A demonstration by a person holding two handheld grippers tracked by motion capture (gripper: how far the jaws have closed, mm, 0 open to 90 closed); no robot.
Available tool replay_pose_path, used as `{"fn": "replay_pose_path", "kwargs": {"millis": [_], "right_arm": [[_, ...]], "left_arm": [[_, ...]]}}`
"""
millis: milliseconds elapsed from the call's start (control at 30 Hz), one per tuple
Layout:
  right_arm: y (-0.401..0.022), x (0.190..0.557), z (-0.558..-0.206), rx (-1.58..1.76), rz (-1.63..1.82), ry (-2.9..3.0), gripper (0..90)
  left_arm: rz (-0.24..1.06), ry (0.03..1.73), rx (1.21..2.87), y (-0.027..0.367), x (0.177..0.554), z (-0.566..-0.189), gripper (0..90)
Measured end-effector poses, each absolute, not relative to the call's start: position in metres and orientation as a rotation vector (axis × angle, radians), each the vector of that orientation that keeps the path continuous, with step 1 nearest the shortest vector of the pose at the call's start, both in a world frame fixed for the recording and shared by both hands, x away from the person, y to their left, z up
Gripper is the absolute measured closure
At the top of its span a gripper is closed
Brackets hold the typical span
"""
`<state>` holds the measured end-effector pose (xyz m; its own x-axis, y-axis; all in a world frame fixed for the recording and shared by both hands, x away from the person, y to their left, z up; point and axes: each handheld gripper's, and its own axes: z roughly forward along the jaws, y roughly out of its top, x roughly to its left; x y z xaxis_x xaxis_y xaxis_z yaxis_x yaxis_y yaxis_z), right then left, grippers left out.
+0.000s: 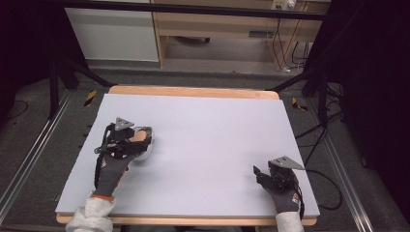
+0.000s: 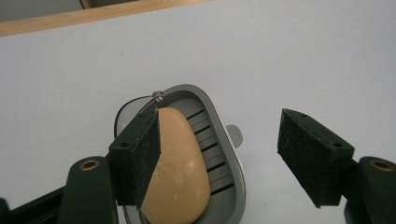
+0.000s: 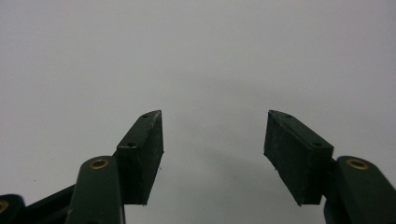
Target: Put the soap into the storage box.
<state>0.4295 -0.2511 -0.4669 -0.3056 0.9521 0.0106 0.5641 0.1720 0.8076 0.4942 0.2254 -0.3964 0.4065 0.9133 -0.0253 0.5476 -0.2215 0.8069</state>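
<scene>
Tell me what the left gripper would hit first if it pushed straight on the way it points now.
Probably the soap in the grey soap dish. The left gripper is open above it, one jaw over the soap's near side and the other past the dish's rim. Depth is unclear, so the dish's rim could come first.

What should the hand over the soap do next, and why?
Probably shift the left gripper sideways until the soap sits midway between its jaws, then close. The jaws stand open, but one overlaps the soap's edge while the other hangs past the soap dish, so closing now would likely miss.
</scene>
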Motion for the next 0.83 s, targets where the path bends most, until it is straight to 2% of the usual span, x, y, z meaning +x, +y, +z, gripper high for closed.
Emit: {"fn": "replay_pose_path", "kwargs": {"millis": [400, 600, 833], "right_arm": [[-0.256, 0.432, -0.473, 1.474, 0.972, 1.93, 34.0], [-0.259, 0.432, -0.473, 1.493, 0.961, 1.907, 33.1], [-0.265, 0.434, -0.474, 1.516, 0.93, 1.886, 32.1]], "left_arm": [[0.636, 1.238, 1.821, 0.262, 0.455, -0.411, 25.9], [0.637, 1.263, 1.825, 0.28, 0.441, -0.42, 22.5], [0.631, 1.286, 1.855, 0.291, 0.434, -0.438, 22.5]]}}
